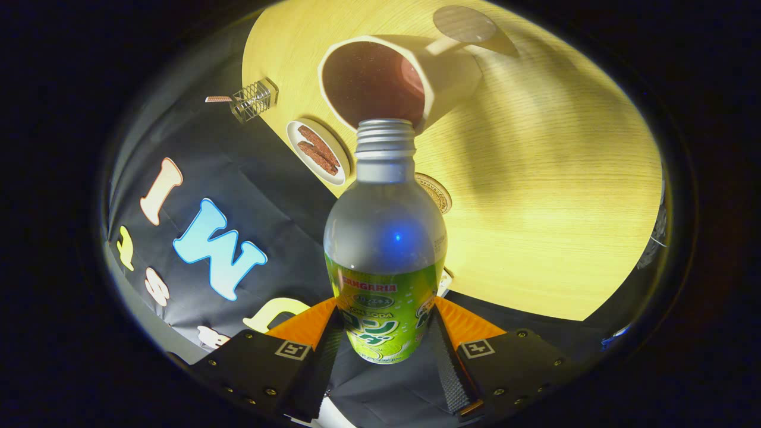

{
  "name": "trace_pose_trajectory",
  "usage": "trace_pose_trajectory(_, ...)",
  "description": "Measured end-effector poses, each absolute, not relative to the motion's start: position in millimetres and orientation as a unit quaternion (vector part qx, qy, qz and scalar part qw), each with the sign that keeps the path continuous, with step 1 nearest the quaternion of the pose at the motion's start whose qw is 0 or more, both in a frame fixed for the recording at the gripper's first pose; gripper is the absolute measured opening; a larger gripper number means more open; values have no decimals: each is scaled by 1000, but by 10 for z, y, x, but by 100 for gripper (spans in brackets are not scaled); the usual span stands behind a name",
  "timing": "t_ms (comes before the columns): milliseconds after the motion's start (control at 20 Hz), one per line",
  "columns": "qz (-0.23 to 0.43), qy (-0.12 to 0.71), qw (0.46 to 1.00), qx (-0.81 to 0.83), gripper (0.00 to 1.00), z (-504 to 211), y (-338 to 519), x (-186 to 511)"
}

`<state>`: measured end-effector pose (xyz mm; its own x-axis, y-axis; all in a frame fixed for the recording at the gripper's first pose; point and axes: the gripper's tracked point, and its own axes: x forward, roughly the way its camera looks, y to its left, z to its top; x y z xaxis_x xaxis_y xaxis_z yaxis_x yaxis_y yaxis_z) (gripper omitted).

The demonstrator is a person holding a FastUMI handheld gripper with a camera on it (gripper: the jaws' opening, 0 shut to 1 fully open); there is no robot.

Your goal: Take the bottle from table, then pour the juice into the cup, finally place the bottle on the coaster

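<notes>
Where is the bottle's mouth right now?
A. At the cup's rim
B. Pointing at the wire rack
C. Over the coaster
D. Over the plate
A: the bottle, gripped between the gripper fingers, has its open mouth right at the near rim of the cup, apart from the coaster and plate.

Matt metal bottle (384, 238), wood-grain table (535, 196)

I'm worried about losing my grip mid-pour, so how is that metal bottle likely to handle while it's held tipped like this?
The bottle looks rigid, so it probably won't dent under the gripper, whose fingers press its lower sides. Its smooth, glossy wall could be slippery. Held low, with its open neck tipped over the cup, it may tend to pivot between the fingers.
</notes>
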<state>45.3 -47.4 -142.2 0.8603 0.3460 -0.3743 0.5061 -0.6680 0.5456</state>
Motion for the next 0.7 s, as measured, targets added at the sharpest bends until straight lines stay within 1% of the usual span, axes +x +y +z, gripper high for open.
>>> trace_pose_trajectory(200,-120,238,331,905,76,-1418,-475,445)
trace_pose_trajectory(300,-124,237,340,902,76,-1438,-480,443)
trace_pose_trajectory(500,-133,235,373,888,76,-1538,-461,455)
trace_pose_trajectory(700,-145,243,425,860,76,-1708,-402,422)
